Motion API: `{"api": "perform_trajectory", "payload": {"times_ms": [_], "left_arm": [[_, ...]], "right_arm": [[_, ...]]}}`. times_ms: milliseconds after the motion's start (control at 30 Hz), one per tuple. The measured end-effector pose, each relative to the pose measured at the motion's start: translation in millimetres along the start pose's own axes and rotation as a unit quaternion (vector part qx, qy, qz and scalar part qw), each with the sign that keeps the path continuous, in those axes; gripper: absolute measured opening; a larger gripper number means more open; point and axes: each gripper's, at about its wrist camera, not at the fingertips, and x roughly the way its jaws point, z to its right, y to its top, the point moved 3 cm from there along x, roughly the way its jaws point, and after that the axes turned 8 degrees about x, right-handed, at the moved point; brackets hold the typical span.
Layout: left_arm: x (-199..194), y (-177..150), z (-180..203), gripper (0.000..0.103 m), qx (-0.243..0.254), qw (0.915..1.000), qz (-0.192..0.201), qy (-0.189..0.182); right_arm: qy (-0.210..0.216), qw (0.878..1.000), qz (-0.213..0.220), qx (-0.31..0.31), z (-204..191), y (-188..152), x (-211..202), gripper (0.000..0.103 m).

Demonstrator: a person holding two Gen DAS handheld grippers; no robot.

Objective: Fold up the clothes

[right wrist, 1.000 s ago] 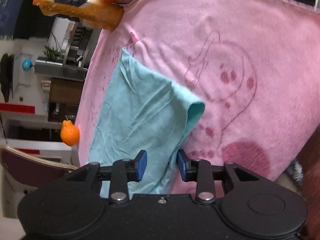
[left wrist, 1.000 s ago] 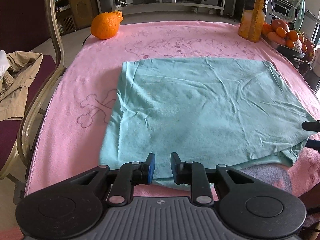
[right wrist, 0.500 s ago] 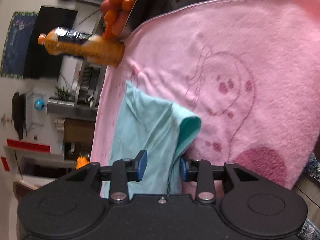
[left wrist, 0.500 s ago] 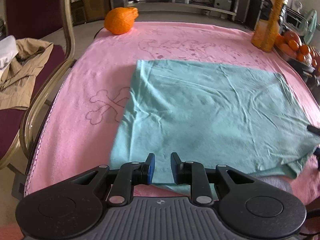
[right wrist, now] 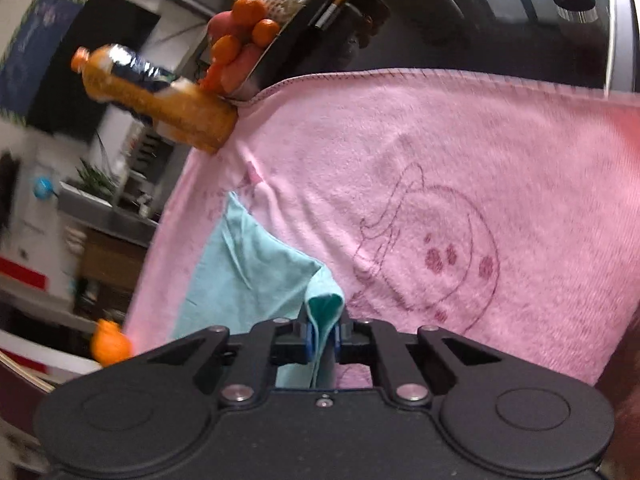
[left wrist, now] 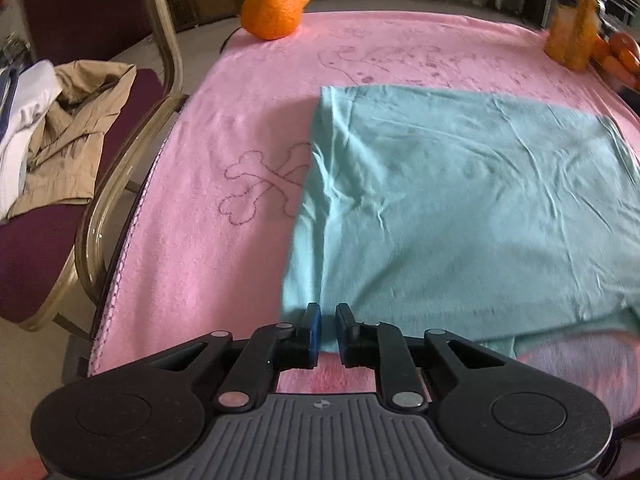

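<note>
While the teal garment (left wrist: 472,208) is lying spread over a pink towel (left wrist: 224,128) on the table, the left gripper (left wrist: 325,322) is sitting at its near left corner, at six o'clock in the left wrist view, its jaws narrowly parted with the cloth edge running between them; whether they are pinching it I cannot tell. Over in the right wrist view, the right gripper (right wrist: 323,334) is clamping a bunched fold of that garment (right wrist: 248,280), lifting it off the towel (right wrist: 460,168). An orange fruit (left wrist: 276,10) is resting at twelve o'clock, a juice bottle (right wrist: 156,100) at ten o'clock.
</note>
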Motion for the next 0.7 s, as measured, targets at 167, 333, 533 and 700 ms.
{"api": "perform_trajectory", "payload": {"times_ms": [167, 333, 533, 700], "left_arm": [[-30.2, -6.9, -23.4, 0.021, -0.022, 0.9988, 0.027, -0.035], [-51.3, -15.3, -57.7, 0.021, -0.066, 0.9953, 0.053, -0.047], [-62.3, -20.7, -89.4, 0.021, -0.109, 0.9901, 0.081, -0.036], [-54.6, -27.3, -102.3, 0.02, -0.132, 0.9879, 0.072, -0.039]], "right_arm": [[-0.007, 0.995, 0.028, -0.094, -48.2, -26.7, -21.7, 0.008], [-0.004, 0.981, 0.056, -0.185, -97.9, -56.9, -46.1, 0.008], [0.076, 0.906, 0.057, -0.412, -180.0, -163.5, -57.6, 0.008], [0.123, 0.824, -0.041, -0.552, -192.9, -260.3, -31.3, 0.008]]}}
